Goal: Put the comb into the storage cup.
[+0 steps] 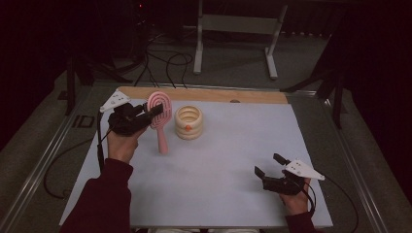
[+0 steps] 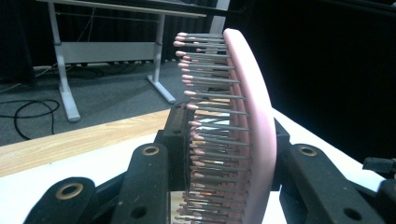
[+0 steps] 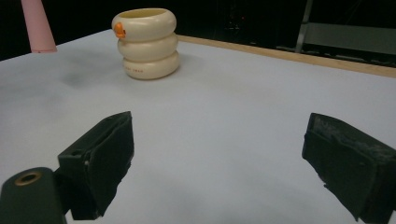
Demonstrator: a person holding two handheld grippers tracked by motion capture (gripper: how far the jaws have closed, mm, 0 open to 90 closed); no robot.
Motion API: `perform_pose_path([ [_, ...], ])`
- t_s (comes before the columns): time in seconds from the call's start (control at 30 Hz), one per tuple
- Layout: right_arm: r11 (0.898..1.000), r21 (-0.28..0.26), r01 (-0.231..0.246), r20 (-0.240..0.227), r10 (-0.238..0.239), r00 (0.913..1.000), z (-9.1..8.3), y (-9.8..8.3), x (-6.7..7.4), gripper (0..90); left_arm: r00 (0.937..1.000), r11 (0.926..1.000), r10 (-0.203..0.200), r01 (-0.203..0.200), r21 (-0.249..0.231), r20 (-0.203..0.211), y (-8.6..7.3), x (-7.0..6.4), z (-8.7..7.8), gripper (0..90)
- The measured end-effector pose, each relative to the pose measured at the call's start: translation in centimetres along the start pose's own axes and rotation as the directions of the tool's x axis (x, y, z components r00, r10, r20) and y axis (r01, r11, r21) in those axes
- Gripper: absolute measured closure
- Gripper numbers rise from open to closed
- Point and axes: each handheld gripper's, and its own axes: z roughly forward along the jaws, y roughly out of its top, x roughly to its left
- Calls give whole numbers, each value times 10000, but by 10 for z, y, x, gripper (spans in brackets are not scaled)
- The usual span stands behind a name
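A pink hairbrush (image 1: 161, 115) stands upright at the left of the white table, handle down, its head held by my left gripper (image 1: 151, 110). In the left gripper view the black jaws press on both sides of the brush head (image 2: 252, 126), bristles facing left. Just right of the brush sits a cream ringed cup (image 1: 188, 122) with an orange dot, also seen in the right gripper view as the cup (image 3: 146, 43) beside the brush handle's tip (image 3: 38, 25). My right gripper (image 1: 270, 165) rests near the table's front right, jaws wide apart with nothing between them (image 3: 219, 154).
A white mat (image 1: 233, 145) covers the table, with a wooden strip (image 1: 214, 95) along its far edge. Cables (image 1: 165, 63) and a grey frame stand (image 1: 233, 29) lie on the floor beyond. A dark red sleeve (image 1: 104, 199) comes in at the lower left.
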Motion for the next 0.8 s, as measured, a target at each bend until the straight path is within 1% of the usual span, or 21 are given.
perform_pose_path([
  [0.33,10000,-8,-52,-30,52,10000,0,0,0,92,10000,10000,36,-36,24,-38,4,0,4,647],
  [0.37,10000,-8,-52,-30,52,10000,0,0,0,92,9999,10000,39,-39,27,-96,6,1,7,647],
  [0.8,10000,-18,-20,8,20,10000,0,0,-1,92,9995,9999,169,-169,-12,-272,15,1,13,647],
])
